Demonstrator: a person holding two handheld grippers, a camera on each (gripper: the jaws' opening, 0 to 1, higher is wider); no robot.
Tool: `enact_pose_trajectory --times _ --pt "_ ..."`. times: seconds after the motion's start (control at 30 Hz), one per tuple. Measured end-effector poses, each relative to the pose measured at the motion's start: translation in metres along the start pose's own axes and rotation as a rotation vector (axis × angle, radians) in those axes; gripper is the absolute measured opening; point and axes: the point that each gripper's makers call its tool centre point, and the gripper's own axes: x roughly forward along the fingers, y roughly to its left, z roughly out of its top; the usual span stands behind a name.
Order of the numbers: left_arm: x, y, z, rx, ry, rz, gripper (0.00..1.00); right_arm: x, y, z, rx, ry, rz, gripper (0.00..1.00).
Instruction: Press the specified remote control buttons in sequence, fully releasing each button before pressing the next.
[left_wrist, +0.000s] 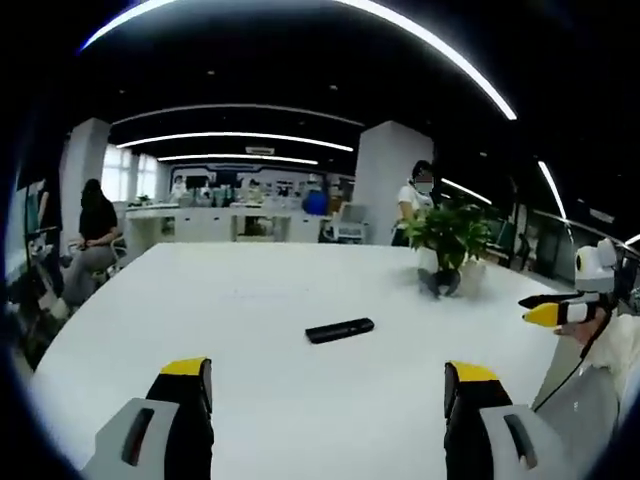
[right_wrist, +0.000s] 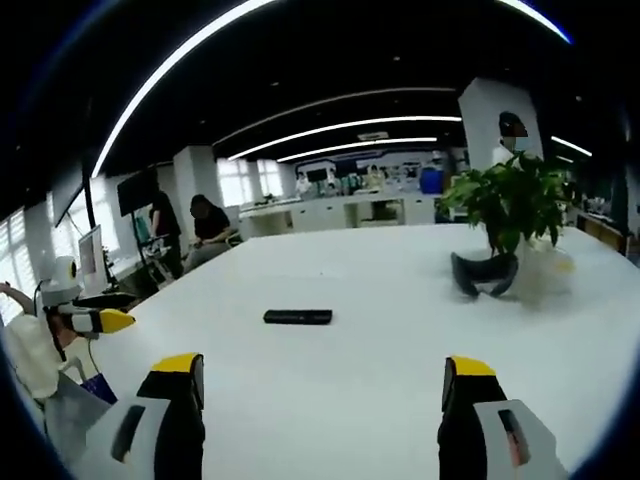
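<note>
One remote on white table, one potted plant; both claws spread apart, holding nothing.

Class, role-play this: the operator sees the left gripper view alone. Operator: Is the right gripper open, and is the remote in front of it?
Observer: Yes. In the right gripper view the right gripper has its fingers wide apart, with the remote lying ahead on the white table.
Operator: Does my left gripper show there?
Observer: Yes, the left gripper enters at that view's left edge, apart from the remote.
Operator: Anything behind it?
Observer: A dark screen on a stand, with a person standing beside it.
</note>
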Motion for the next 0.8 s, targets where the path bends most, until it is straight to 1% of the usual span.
enact_pose_trajectory --times 0.07,0.2,0.27,0.4,0.63,0.73,0.8 --pt "-0.002 0.004 0.001 -0.005 -0.011 0.016 0.99 0.001 0.001 0.0 -0.005 0.002 0.002 0.99" --pt "-0.004 0.004 -0.002 -0.009 -0.002 0.016 0.99 0.002 0.002 0.001 -0.004 -0.002 0.008 0.99" --pt "-0.005 0.004 -0.001 0.001 -0.009 0.021 0.99 0.001 0.003 0.003 0.001 -0.01 0.01 0.99" --pt "-0.003 0.004 -0.005 -0.015 -0.002 0.009 0.99 0.0 0.003 0.006 0.004 -0.025 0.008 0.98" --pt "-0.005 0.005 -0.007 0.003 0.001 0.014 0.99 -0.003 0.001 0.003 0.009 -0.025 0.001 0.98" --pt "-0.006 0.003 -0.008 -0.007 0.003 0.011 0.99 -0.004 0.0 0.006 0.018 -0.044 -0.001 0.97" --pt "-0.007 0.004 -0.009 0.003 0.008 0.012 0.99 -0.004 0.0 0.007 0.019 -0.046 -0.002 0.97"
